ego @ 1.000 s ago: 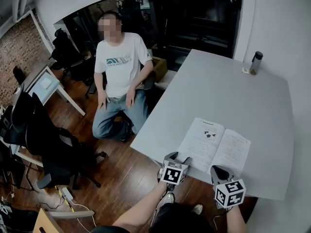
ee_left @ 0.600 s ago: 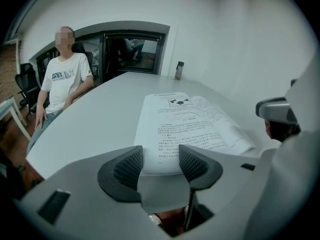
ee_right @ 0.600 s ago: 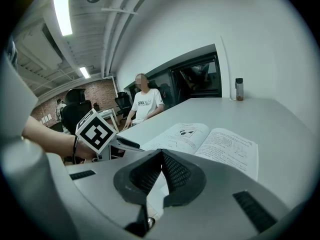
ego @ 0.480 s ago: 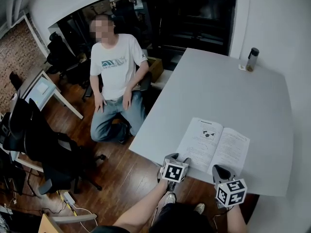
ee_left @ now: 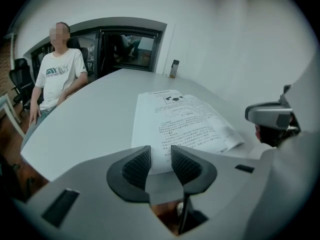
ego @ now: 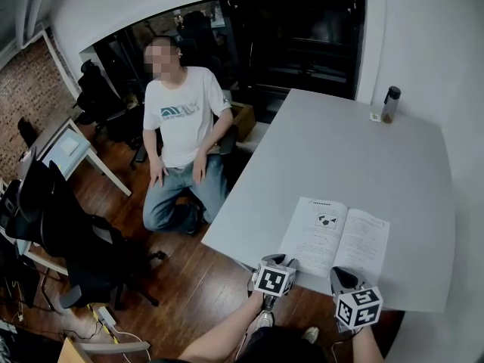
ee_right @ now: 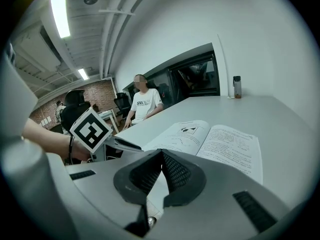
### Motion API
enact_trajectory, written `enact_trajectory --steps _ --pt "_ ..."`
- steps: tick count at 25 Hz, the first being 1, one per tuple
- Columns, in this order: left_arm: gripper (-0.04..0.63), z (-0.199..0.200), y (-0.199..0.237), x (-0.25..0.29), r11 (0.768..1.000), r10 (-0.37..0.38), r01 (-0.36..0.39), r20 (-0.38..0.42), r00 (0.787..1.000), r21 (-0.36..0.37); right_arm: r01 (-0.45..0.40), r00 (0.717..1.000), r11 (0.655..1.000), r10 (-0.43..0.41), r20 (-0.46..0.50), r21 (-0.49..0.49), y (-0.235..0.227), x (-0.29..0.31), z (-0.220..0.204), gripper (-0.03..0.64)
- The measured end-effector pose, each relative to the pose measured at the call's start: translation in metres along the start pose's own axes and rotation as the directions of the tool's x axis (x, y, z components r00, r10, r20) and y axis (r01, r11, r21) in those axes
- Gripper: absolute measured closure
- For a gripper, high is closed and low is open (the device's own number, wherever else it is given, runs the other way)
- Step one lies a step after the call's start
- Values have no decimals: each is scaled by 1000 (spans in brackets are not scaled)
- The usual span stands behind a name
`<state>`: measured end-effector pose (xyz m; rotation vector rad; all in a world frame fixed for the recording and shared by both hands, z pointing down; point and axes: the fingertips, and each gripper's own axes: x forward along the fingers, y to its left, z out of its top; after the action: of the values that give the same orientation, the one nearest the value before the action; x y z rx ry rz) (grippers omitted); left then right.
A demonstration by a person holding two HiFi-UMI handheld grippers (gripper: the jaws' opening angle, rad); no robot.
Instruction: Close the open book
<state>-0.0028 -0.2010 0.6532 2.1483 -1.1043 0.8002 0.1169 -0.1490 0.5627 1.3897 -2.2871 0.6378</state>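
Head view showed the open book lying flat near the front edge of the grey table. The left gripper was at its near left corner and the right gripper by its near right edge.

Left gripper view: the jaws had just been closing. A narrow gap remained, with the page's near edge showing in it, unpinched.

Right gripper view: the jaws met, empty, with the book just beyond.
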Motion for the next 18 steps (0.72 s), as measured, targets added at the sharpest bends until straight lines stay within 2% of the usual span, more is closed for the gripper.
enact_trajectory --steps 5,6,7,13,18 --pt "462 9 -2 -5 1000 -9 9 24 1000 1 -2 999 995 -2 -47 -104 3 8 -2 612" --pt "463 11 -4 -5 1000 -16 16 31 999 -2 -13 998 993 7 -55 -117 5 10 -3 585" --pt "462 12 -6 -6 1000 -23 23 37 999 -4 -22 998 992 14 -62 -125 7 11 -3 566" --pt "462 18 -14 -12 999 -50 51 66 997 -18 -41 996 981 25 -88 -189 16 18 -3 565" --pt "463 27 -20 -14 996 -88 88 98 991 5 -55 996 978 39 -82 -200 25 23 1 565"
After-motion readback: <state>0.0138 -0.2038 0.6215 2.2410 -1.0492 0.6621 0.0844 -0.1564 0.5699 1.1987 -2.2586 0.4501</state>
